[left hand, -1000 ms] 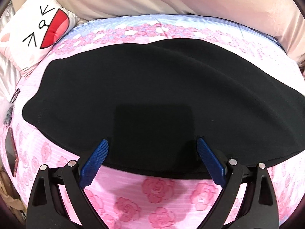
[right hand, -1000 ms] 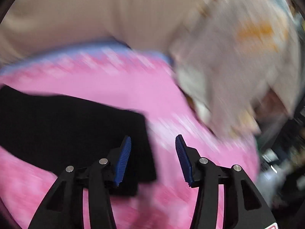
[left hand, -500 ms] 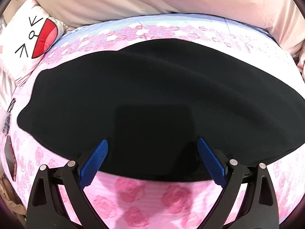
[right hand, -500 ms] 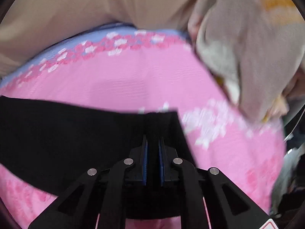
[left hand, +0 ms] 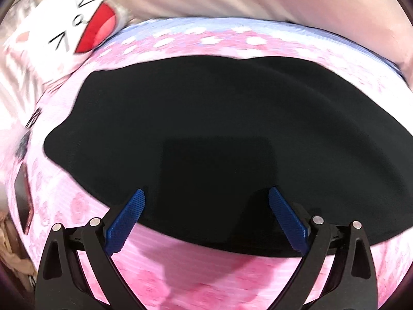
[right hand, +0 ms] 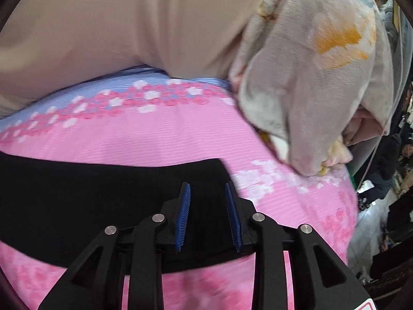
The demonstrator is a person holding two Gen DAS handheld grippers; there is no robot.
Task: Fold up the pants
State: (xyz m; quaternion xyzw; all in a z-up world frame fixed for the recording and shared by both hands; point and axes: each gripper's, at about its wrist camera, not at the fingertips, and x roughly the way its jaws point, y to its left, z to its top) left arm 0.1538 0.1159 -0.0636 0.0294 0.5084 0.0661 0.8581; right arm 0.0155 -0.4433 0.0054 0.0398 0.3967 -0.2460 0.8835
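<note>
Left wrist view: left gripper fingers spread wide over the near edge of the black pants, mid-frame on the pink bed sheet. Cat pillow upper left.

Right wrist view: right gripper fingers narrowly parted over the pants end, lower centre; contact unclear. Floral blanket upper right.

Left gripper: jaws spread wide, 2 blue pads far apart and angled outward, nothing between them. Right gripper: jaws partly parted, 2 blue pads near parallel with a narrow gap, tips pointing forward and down.
</note>
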